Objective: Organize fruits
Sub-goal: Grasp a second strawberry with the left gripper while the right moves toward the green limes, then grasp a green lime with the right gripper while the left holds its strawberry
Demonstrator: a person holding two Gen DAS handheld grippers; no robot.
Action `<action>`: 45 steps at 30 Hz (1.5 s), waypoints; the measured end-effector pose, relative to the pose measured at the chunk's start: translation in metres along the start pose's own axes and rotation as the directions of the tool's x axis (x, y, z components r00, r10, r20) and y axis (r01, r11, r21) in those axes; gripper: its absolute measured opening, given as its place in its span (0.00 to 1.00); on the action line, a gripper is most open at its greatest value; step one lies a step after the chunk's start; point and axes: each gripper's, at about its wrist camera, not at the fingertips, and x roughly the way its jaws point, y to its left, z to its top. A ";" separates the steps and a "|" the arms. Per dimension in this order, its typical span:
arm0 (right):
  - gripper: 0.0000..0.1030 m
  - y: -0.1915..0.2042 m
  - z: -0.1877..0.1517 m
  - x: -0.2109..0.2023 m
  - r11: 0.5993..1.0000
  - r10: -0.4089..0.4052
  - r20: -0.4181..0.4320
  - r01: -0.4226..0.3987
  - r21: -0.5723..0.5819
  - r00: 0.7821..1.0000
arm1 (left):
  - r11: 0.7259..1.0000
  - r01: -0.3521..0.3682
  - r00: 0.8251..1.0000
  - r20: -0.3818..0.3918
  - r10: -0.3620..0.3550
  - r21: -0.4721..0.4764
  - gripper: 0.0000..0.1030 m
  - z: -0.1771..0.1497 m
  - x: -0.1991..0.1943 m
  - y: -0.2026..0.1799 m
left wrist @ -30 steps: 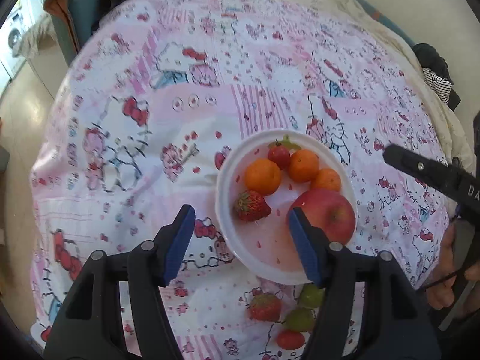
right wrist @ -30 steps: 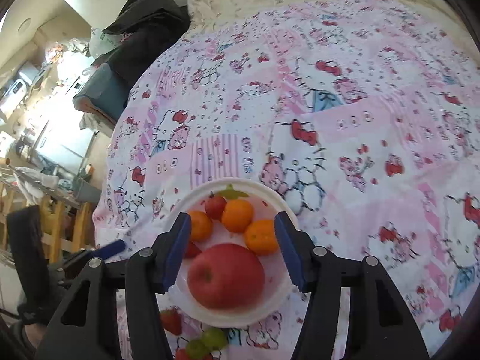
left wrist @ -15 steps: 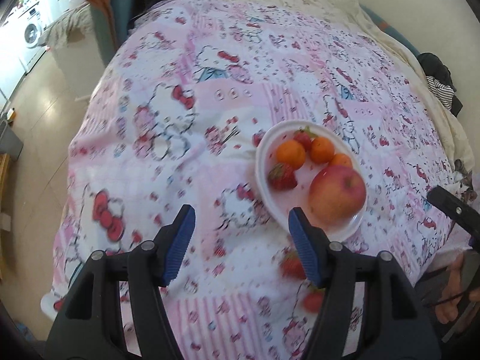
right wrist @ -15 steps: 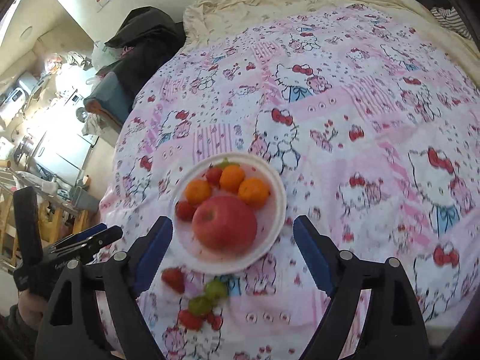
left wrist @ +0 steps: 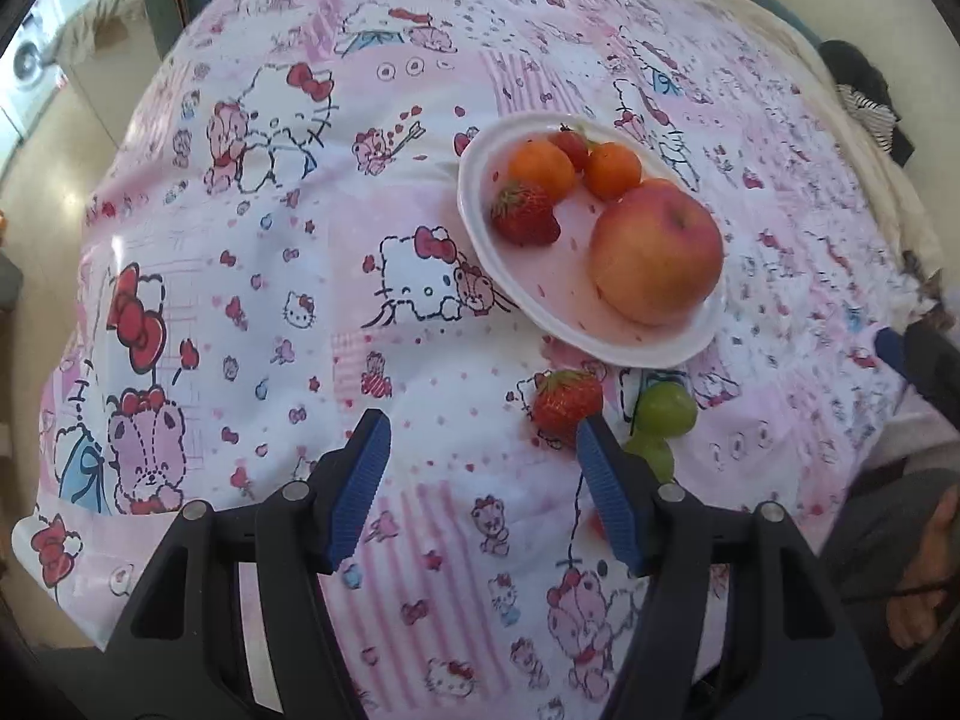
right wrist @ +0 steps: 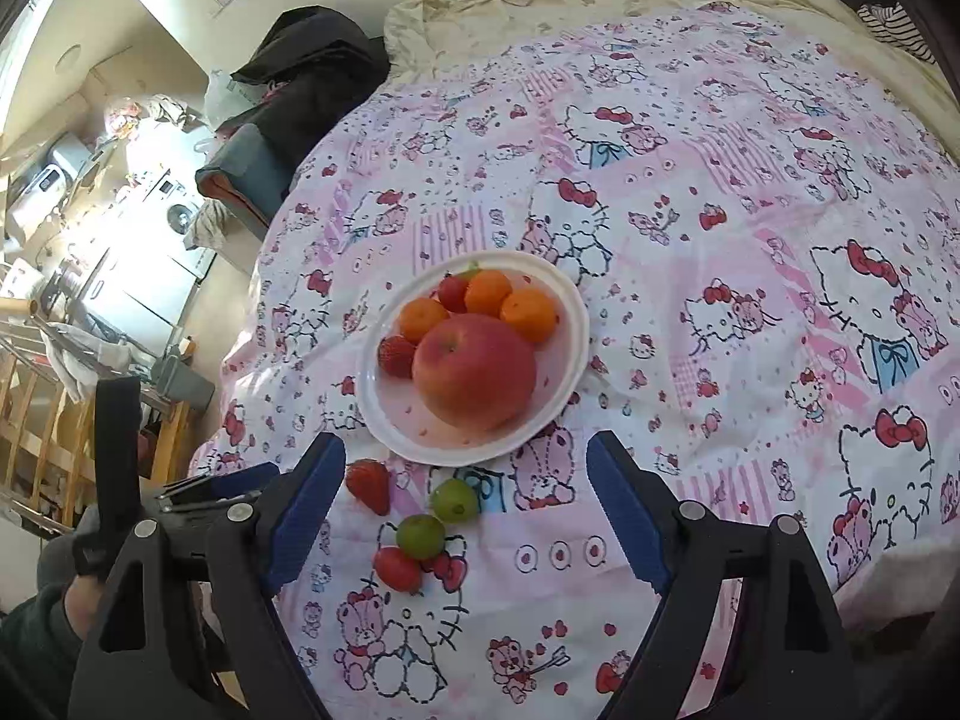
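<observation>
A white plate (right wrist: pixel 576 324) on the pink patterned cloth holds a big red apple (right wrist: pixel 474 369), three oranges (right wrist: pixel 528 315) and two strawberries (right wrist: pixel 395 355). The plate (left wrist: pixel 480 228) and apple (left wrist: pixel 657 252) also show in the left wrist view. Loose on the cloth in front of the plate lie a strawberry (right wrist: pixel 369 485), two green fruits (right wrist: pixel 455 499) and another strawberry (right wrist: pixel 397 567). My right gripper (right wrist: pixel 465 507) is open and empty above these loose fruits. My left gripper (left wrist: pixel 480 480) is open and empty, left of a loose strawberry (left wrist: pixel 567 402) and green fruit (left wrist: pixel 666 411).
The cloth covers a bed that drops off at the near and left edges. Dark clothes (right wrist: pixel 312 72) and a beige sheet (right wrist: pixel 540 12) lie at the far end. The left gripper's body (right wrist: pixel 120 468) shows in the right wrist view at the lower left.
Both grippers have pulled back from the plate toward the near edge. The right jaws have opened wider. The apple stays on the plate. The loose fruits are now in view.
</observation>
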 end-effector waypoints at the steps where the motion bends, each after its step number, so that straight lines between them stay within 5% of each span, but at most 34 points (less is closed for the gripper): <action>1: 0.83 -0.001 0.000 0.000 1.000 -0.004 0.000 0.004 0.000 1.000 | 1.000 -0.004 1.000 0.002 0.004 -0.004 0.60 -0.001 0.003 -0.005; 10: 0.83 -0.014 0.000 -0.005 1.000 -0.012 0.011 0.012 0.010 1.000 | 1.000 0.018 0.999 -0.045 -0.018 -0.003 0.57 0.005 0.031 -0.034; 12: 0.83 -0.017 -0.001 -0.005 1.000 -0.011 0.007 0.011 0.015 1.000 | 1.000 0.025 0.997 -0.069 -0.025 -0.002 0.44 0.007 0.038 -0.040; 16: 0.83 -0.020 -0.001 -0.005 1.000 -0.017 0.005 0.017 0.010 1.000 | 1.000 -0.011 0.997 -0.082 0.010 -0.007 0.42 0.009 0.045 -0.043; 21: 0.83 -0.024 -0.001 -0.003 1.000 -0.012 -0.005 0.012 0.019 1.000 | 1.000 -0.020 0.997 -0.081 0.019 -0.012 0.25 0.010 0.044 -0.040; 28: 0.83 -0.027 -0.005 0.022 0.990 0.115 -0.124 -0.103 0.095 0.986 | 1.000 -0.011 1.000 -0.018 0.010 -0.020 0.25 0.014 0.020 -0.030; 31: 0.82 -0.027 -0.008 0.040 0.974 0.190 -0.204 -0.157 0.166 0.960 | 1.000 -0.002 1.000 0.028 0.003 -0.024 0.25 0.017 0.004 -0.026; 39: 0.49 -0.026 -0.016 0.087 0.961 0.181 -0.341 -0.093 0.261 0.923 | 0.999 0.013 0.993 0.114 -0.009 -0.038 0.26 0.019 -0.030 -0.009; 45: 0.45 -0.023 -0.016 0.110 0.960 0.137 -0.392 -0.025 0.278 0.910 | 0.998 0.024 0.994 0.112 -0.017 -0.063 0.26 0.014 -0.036 0.008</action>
